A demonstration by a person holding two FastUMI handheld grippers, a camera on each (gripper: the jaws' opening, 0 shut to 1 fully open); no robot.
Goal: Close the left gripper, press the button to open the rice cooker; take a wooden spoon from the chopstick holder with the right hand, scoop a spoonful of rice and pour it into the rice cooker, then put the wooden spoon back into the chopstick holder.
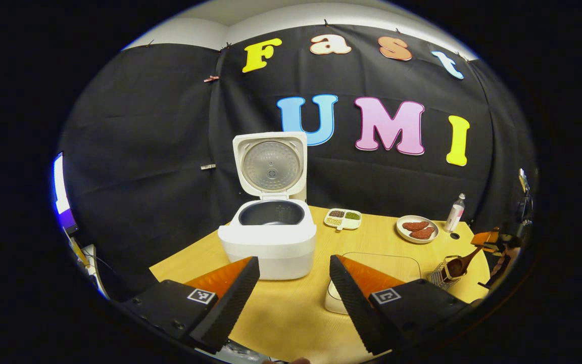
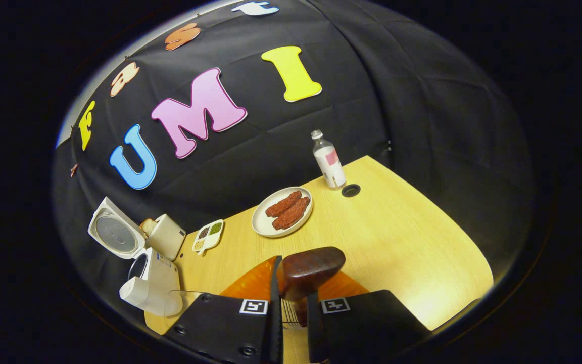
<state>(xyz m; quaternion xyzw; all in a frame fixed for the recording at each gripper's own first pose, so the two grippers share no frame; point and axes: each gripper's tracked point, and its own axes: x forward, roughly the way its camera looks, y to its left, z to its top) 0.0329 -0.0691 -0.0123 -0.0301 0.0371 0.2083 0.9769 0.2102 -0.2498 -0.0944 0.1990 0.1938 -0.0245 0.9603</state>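
Observation:
The white rice cooker stands open on the wooden table, its lid upright and the dark inner pot bare. My left gripper hovers open just in front of it, holding nothing. At the far right a wire chopstick holder carries the dark wooden spoon, bowl upward, with my right gripper beside it. In the right gripper view, my right gripper is shut on the wooden spoon just below its bowl, above the holder's wires. The cooker lies far left there.
A clear-lidded white container sits right of the cooker, partly behind my finger. Further back are a small divided dish, a plate of reddish meat and a bottle. A toaster with bread stands behind the cooker.

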